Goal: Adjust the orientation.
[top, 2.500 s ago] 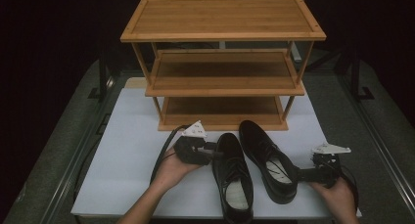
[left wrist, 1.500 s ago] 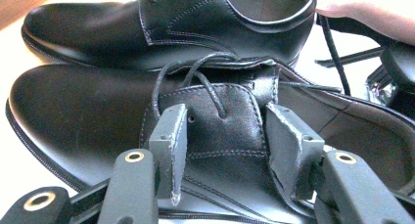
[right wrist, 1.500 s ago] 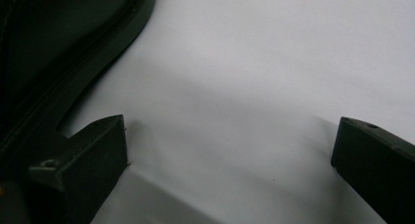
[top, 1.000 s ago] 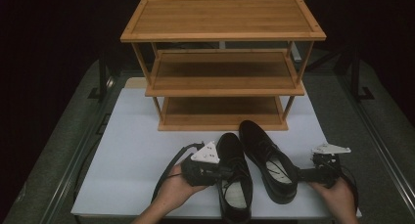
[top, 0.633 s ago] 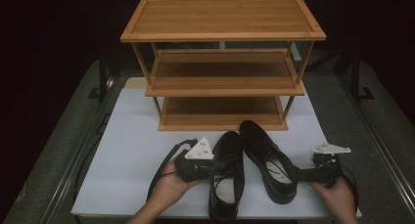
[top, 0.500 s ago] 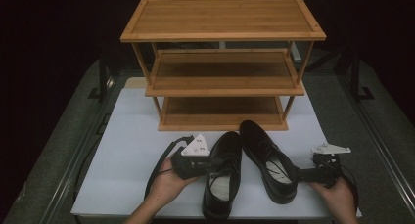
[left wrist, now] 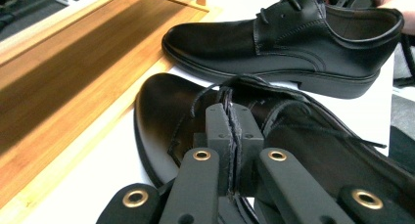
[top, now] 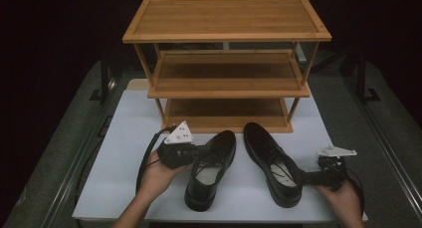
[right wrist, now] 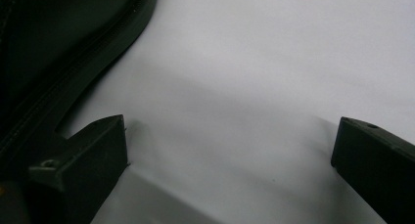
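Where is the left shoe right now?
In the high view the left shoe sits on the white mat, front-left of the rack, beside the right shoe. The left claw is shut on its upper edge.

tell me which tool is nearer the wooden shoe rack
Left. The left tool, shut on the left shoe, sits just in front of the rack; the right tool is farther back by the right shoe's heel.

White table top with a rack and shoes
A white board [top: 124,138] carries a three-tier bamboo rack [top: 226,63] (shelves bare) and two black shoes [top: 211,168] [top: 273,163] before it
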### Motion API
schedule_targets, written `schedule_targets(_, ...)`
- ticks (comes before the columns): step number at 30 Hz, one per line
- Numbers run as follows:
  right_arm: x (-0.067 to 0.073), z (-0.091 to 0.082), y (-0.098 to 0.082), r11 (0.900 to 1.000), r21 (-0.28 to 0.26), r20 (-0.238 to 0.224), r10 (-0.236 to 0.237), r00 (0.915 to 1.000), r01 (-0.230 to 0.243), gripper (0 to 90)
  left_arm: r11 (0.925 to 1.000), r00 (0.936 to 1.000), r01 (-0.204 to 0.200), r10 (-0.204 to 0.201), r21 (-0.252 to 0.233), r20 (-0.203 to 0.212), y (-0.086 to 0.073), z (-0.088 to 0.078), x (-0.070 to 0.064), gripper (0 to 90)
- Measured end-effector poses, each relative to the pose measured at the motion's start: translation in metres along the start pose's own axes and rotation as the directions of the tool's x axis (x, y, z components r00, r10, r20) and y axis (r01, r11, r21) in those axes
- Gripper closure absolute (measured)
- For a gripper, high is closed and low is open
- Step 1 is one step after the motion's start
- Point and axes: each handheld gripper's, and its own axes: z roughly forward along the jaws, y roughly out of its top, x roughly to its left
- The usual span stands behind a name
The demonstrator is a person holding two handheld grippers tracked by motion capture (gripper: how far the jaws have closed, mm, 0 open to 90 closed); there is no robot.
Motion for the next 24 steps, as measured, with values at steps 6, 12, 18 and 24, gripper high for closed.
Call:
schedule_targets(6,0.000,0.000,0.000,1.000,0.001,-0.001,0.003,1.0000,-0.003,0.0,0.9992,0.9987,0.033,-0.034,-0.024,-0.038,-0.007,-0.008,0.012,88.9)
schedule_targets(12,0.000,0.000,0.000,1.000,0.001,-0.001,0.003,1.0000,-0.003,0.0,0.9984,0.9970,0.047,-0.049,-0.033,-0.060,-0.012,-0.019,0.018,89.0)
schedule_targets(18,0.000,0.000,0.000,1.000,0.001,-0.001,0.001,1.0000,-0.001,0.0,0.9980,0.9966,0.040,-0.043,-0.050,-0.071,-0.010,-0.028,0.019,88.9)
schedule_targets(24,0.000,0.000,0.000,1.000,0.001,-0.001,0.001,1.0000,-0.001,0.0,0.9972,0.9914,0.055,-0.061,-0.051,-0.116,-0.014,-0.033,0.026,88.9)
